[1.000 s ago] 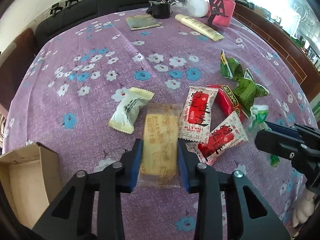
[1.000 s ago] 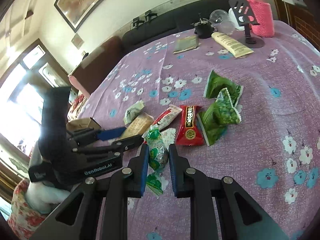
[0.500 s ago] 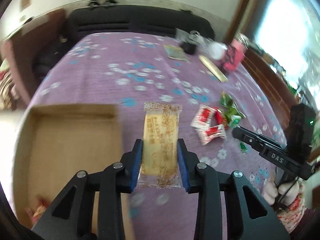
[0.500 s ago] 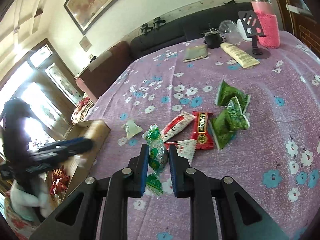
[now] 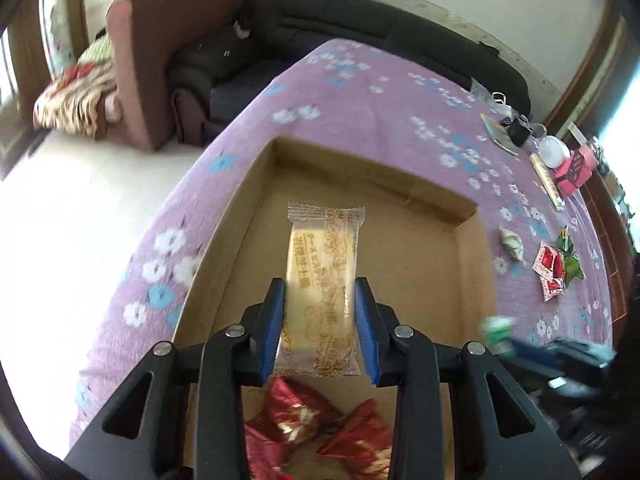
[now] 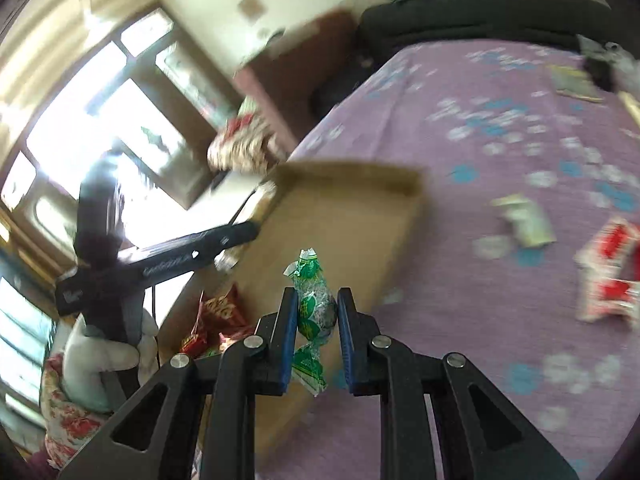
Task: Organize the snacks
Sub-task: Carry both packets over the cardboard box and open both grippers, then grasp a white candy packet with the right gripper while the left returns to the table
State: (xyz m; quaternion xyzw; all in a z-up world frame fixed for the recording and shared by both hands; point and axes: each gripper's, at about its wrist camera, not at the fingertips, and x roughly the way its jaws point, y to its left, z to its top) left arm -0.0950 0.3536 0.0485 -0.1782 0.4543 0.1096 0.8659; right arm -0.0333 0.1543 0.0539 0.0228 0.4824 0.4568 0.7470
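Observation:
My left gripper is shut on a pale yellow biscuit packet and holds it above the open cardboard box. Red snack packets lie in the box's near end. My right gripper is shut on a green wrapped candy over the box's right edge. The left gripper's arm shows over the box in the right wrist view. Red packets lie in the box there too.
Loose snacks remain on the purple flowered tablecloth: a white packet, red-and-white packets and green ones. A pink bottle and a tube stand at the far end. A black sofa lies beyond.
Both grippers swung left from the snack pile to the cardboard box, each carrying its snack. The left one is now over the box's inside; the right one reached its edge.

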